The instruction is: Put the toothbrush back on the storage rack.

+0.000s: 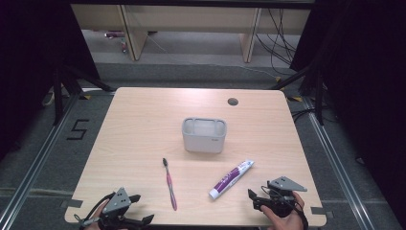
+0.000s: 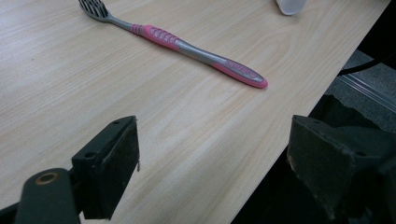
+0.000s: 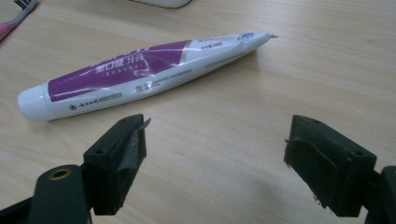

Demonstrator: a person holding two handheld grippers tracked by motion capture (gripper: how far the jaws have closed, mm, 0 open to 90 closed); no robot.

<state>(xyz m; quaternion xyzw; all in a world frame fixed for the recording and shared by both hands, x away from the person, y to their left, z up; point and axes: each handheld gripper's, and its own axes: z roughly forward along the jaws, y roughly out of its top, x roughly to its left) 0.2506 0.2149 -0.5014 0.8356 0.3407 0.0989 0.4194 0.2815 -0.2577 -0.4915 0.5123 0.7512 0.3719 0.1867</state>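
Note:
A pink and grey toothbrush (image 1: 169, 184) lies flat on the wooden table, bristles toward the far side; the left gripper view has it (image 2: 196, 50) just ahead of the jaws. A white and purple toothpaste tube (image 1: 231, 178) lies right of it, cap toward me, and the tube (image 3: 135, 72) fills the upper part of the right gripper view. A grey holder box (image 1: 204, 134) stands mid-table. My left gripper (image 1: 141, 210) rests open at the front left edge, holding nothing. My right gripper (image 1: 256, 198) is open at the front right, just short of the tube.
The table (image 1: 143, 124) has a round cable hole (image 1: 233, 101) near its far edge. Dark curtains flank both sides, and floor rails run along the table. Cables hang at the back right.

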